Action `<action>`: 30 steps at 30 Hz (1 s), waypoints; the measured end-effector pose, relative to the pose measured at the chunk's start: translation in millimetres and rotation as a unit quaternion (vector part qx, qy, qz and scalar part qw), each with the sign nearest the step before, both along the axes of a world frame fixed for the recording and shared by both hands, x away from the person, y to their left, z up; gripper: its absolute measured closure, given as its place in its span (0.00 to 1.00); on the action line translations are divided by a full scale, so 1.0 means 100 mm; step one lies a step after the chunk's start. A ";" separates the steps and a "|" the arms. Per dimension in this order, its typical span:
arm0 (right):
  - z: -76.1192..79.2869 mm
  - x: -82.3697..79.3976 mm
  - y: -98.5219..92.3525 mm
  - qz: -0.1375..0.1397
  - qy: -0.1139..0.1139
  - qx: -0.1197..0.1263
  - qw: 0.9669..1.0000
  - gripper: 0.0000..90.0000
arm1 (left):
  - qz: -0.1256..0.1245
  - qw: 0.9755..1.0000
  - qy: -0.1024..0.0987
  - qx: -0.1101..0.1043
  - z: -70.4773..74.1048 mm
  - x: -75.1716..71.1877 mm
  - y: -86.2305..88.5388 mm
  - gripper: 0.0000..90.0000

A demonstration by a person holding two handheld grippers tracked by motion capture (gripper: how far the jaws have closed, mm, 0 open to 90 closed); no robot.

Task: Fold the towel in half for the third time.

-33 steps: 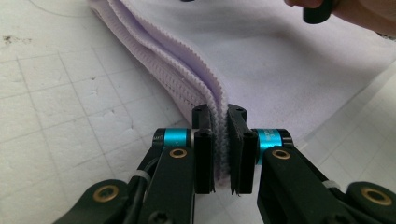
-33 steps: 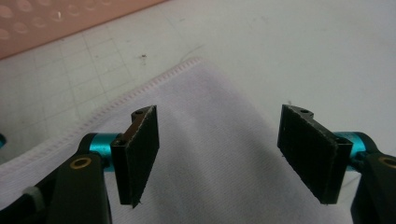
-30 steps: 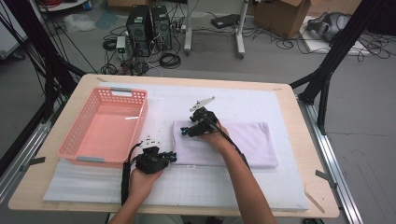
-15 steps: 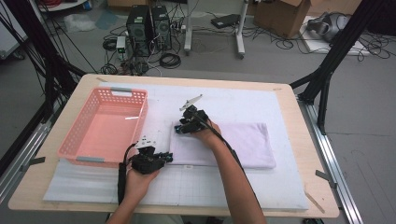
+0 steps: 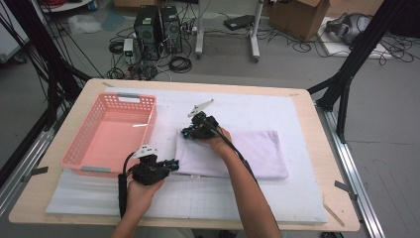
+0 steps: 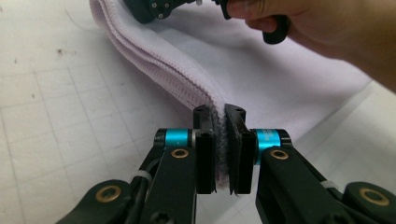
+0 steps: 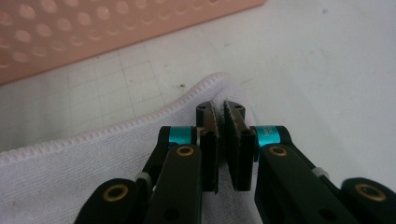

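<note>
A folded pale lilac towel (image 5: 247,153) lies on the white mat (image 5: 277,106). My left gripper (image 5: 171,162) is shut on its near left corner; in the left gripper view the thick hemmed fold (image 6: 187,74) runs straight in between the pads (image 6: 219,140). My right gripper (image 5: 185,133) sits at the far left corner of the towel (image 7: 70,177). Its jaws have just been closing and now stand almost together (image 7: 219,112), with a thin strip of the cloth's edge pinched between them.
A pink perforated basket (image 5: 81,144) stands to the left of the towel, close to both grippers; its wall (image 7: 93,32) runs just beyond the right gripper. The wooden table edge (image 5: 337,148) runs along the right. Cables and computer cases sit on the floor behind.
The right gripper has slid a little left onto the towel's far left corner and its jaws have closed. The left hand has shifted slightly left and up while holding its corner.
</note>
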State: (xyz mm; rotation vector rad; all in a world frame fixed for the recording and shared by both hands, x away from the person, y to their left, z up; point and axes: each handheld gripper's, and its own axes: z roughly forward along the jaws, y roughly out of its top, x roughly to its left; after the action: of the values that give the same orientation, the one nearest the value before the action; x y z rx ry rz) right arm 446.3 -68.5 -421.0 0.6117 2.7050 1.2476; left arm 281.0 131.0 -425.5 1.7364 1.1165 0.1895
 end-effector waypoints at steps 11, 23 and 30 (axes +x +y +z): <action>0.23 -0.03 -0.31 -0.018 -0.015 0.045 0.999 0.95 | -0.015 0.999 -0.014 -0.030 0.17 0.05 -0.16 0.92; 0.36 -0.04 -0.88 -0.056 -0.028 0.056 0.996 0.94 | -0.069 0.997 -0.031 -0.010 0.37 0.25 -0.75 0.92; 0.34 -0.02 -1.27 -0.089 -0.025 0.056 0.994 0.94 | -0.093 0.995 -0.029 -0.005 0.35 0.37 -1.09 0.92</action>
State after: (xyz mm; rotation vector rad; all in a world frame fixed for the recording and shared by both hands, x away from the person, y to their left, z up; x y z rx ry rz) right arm 443.8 -195.0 -387.0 0.8038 2.4897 1.3559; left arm 317.7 22.1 -390.4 1.8031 0.9062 0.1167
